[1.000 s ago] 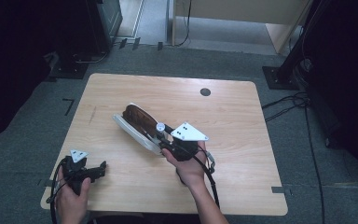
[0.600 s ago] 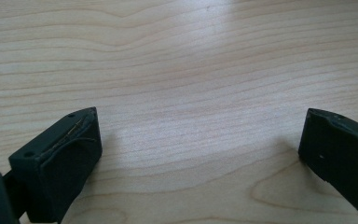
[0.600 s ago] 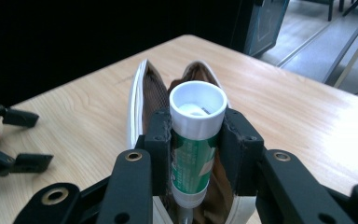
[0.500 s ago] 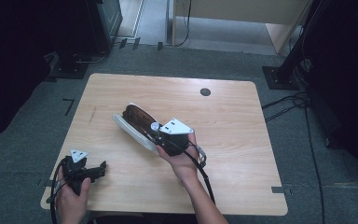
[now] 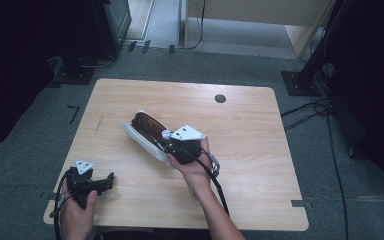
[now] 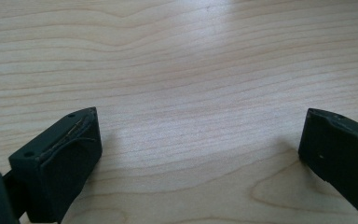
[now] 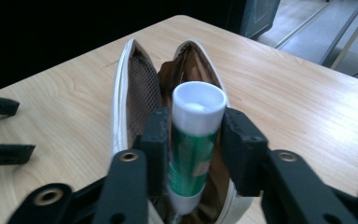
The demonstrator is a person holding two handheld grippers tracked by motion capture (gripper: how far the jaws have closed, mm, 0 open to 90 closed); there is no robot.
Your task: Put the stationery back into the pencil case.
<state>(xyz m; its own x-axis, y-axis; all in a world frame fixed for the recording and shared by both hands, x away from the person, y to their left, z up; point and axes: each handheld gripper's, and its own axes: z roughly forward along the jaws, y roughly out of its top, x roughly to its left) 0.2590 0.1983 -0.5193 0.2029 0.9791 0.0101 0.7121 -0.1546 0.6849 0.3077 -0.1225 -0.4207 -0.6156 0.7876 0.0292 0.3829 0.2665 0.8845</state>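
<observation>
A white pouch (image 5: 142,127) lies unzipped near the table's middle, showing its brown lining and mesh pocket (image 7: 142,88). My right gripper (image 5: 167,144) hangs over its near end. A green tube with a white cap (image 7: 193,140) stands upright between the jaws, its foot blurred inside the pouch mouth. The jaws have just been opening, and a slim gap shows beside the tube's body. My left gripper (image 5: 109,182) rests on the table (image 6: 191,70) at the front left, open (image 6: 200,135), with bare wood between its jaws.
A small dark round grommet (image 5: 220,98) sits in the table near the far edge. Cables trail off the right side onto the grey floor. Dark stands and furniture surround the table. The left gripper's jaws (image 7: 2,129) show at the right gripper view's left edge.
My right hand has moved left toward the pouch and a little lower, carrying the tube over its opening. The left hand has stayed put.
</observation>
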